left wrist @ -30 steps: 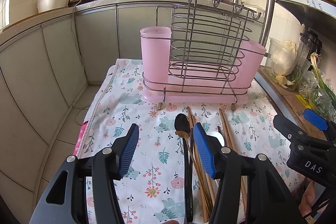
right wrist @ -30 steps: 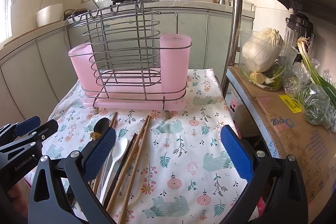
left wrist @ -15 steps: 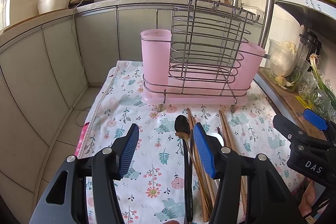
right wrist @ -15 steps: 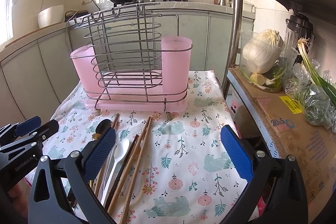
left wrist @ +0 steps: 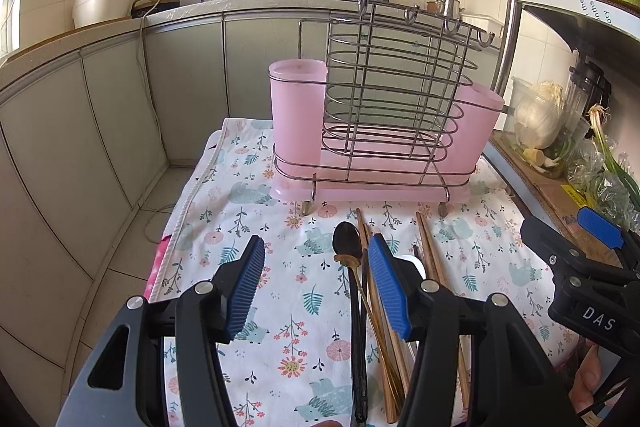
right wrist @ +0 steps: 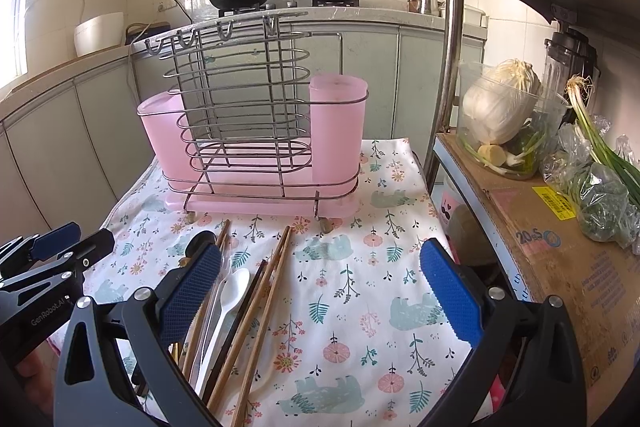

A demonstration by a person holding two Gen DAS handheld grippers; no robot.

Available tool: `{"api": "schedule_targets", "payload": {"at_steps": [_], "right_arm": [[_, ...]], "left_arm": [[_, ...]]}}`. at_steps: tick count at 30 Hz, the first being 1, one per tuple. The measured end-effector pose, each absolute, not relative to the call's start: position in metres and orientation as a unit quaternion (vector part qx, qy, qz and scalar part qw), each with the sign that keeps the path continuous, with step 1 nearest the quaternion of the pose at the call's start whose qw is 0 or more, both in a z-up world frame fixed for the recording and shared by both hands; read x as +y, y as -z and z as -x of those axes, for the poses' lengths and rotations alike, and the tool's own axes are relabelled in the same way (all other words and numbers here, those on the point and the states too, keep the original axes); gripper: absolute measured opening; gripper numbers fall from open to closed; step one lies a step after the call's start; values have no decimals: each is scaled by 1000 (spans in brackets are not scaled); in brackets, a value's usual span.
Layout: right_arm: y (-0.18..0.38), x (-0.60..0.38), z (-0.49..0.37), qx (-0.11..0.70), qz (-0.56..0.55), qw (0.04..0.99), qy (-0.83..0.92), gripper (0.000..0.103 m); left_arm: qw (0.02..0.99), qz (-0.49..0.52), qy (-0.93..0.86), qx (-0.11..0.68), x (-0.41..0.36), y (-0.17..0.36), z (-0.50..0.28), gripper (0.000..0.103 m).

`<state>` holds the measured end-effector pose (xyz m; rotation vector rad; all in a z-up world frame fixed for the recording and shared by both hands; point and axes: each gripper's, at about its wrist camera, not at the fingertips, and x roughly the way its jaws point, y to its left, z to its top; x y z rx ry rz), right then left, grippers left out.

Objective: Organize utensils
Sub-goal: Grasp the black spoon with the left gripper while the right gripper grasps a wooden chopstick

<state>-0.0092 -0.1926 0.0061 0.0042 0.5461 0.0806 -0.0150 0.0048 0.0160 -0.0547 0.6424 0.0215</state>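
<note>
Both claws are being held wide open and empty: the left claw above the dark spoon, the right claw above bare cloth. The chopsticks and white spoon are lying bunched on the bench, before the pink rack. Several pieces are likely being caught together, since they are touching.
</note>
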Motion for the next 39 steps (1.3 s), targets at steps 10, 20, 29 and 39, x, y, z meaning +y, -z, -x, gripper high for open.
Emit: {"api": "schedule_targets", "payload": {"at_steps": [10,20,29,39], "right_arm": [[1,-200,-3,310,-25,949,-55,100],[19,-216,-22,364,-73,924,-95,68],[36,-225,-41,416,-123,890,-141,39],[42,-226,-60,435,-132,876,-157,36]], "left_arm": [[942,39,-2,333,20,-15,6,54],[912,86,32,401,48,6,-17,49],[858,168,98,476,45,31,-53,32],[813,163,149,539,25,60,-77,18]]}}
